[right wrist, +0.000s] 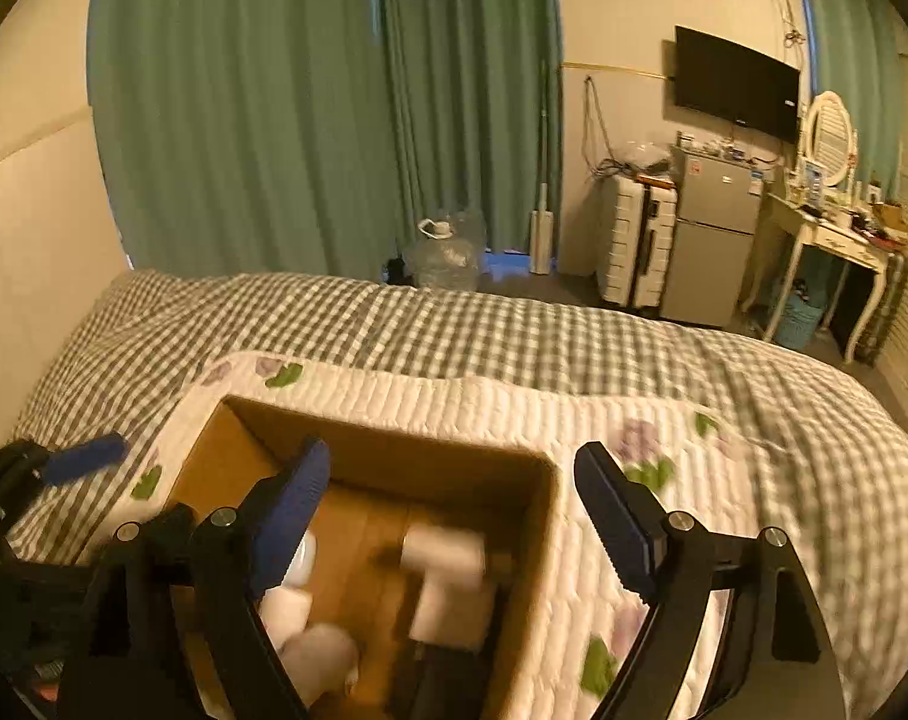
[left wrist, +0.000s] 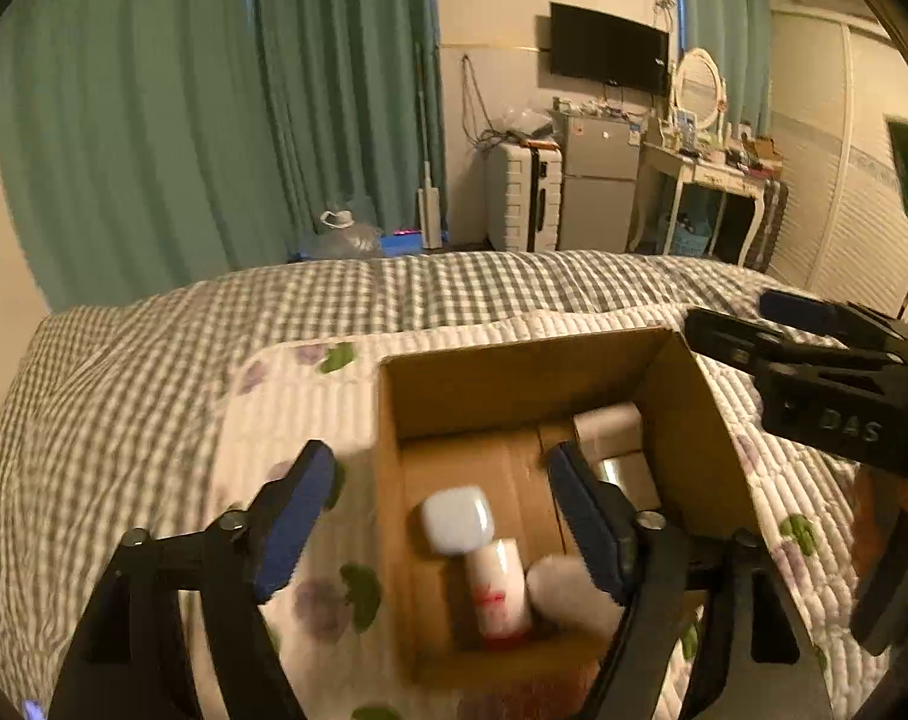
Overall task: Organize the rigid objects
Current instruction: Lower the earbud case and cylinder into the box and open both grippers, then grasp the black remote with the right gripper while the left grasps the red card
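An open cardboard box [left wrist: 514, 372] stands on a floral quilt on the bed; it also shows in the right wrist view [right wrist: 393, 456]. Inside it lie a pale blue rounded case [left wrist: 457, 519], a white bottle with red print [left wrist: 497, 591], a blurred white round object [left wrist: 565, 588] and a white boxy item [left wrist: 608, 429], seen again in the right wrist view [right wrist: 444, 549]. My left gripper [left wrist: 441, 516] is open and empty above the box's left part. My right gripper [right wrist: 447, 516] is open and empty above the box's right wall; it shows in the left wrist view [left wrist: 748, 330].
The bed carries a grey checked cover [right wrist: 514, 330] and a floral quilt [right wrist: 664, 438]. Beyond the bed are green curtains [right wrist: 273, 120], a water jug [right wrist: 444, 258], a white suitcase [right wrist: 634, 240], a small fridge [right wrist: 715, 240] and a dressing table [right wrist: 832, 228].
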`<act>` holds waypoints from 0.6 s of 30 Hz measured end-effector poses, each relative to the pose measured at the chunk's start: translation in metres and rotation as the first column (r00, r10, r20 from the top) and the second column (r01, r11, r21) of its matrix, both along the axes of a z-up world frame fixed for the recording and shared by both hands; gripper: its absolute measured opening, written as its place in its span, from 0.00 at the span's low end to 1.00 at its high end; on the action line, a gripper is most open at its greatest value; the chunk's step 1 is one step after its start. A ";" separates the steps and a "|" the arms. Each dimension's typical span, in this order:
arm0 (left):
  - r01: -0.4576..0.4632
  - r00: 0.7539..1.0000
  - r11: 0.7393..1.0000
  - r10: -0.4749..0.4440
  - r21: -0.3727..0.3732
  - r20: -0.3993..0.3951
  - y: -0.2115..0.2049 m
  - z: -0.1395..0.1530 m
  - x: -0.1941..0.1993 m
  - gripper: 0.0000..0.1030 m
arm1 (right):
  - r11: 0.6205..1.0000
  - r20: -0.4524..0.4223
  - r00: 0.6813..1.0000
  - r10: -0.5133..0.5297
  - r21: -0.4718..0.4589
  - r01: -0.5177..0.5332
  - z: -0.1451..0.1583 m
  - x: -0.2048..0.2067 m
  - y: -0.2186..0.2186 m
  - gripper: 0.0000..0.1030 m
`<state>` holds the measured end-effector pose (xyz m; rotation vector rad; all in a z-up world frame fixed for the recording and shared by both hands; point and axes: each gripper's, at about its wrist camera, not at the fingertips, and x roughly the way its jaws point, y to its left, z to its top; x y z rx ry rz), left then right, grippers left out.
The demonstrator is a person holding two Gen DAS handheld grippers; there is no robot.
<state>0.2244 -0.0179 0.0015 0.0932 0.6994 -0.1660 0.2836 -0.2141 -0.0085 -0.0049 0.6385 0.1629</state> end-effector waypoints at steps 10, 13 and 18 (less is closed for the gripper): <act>-0.055 0.998 0.998 0.055 -0.005 0.005 0.037 -0.005 -0.082 0.82 | 0.992 -0.049 0.997 -0.063 -0.112 0.057 0.007 -0.117 0.001 0.81; -0.071 0.997 0.997 0.071 0.001 -0.010 0.041 -0.024 -0.095 0.82 | 0.990 -0.085 0.993 -0.080 -0.126 0.069 -0.017 -0.141 0.006 0.81; -0.139 0.988 0.990 0.139 0.016 -0.059 0.045 -0.068 -0.097 0.82 | 0.992 -0.212 0.972 -0.103 -0.094 0.085 -0.083 -0.150 0.020 0.81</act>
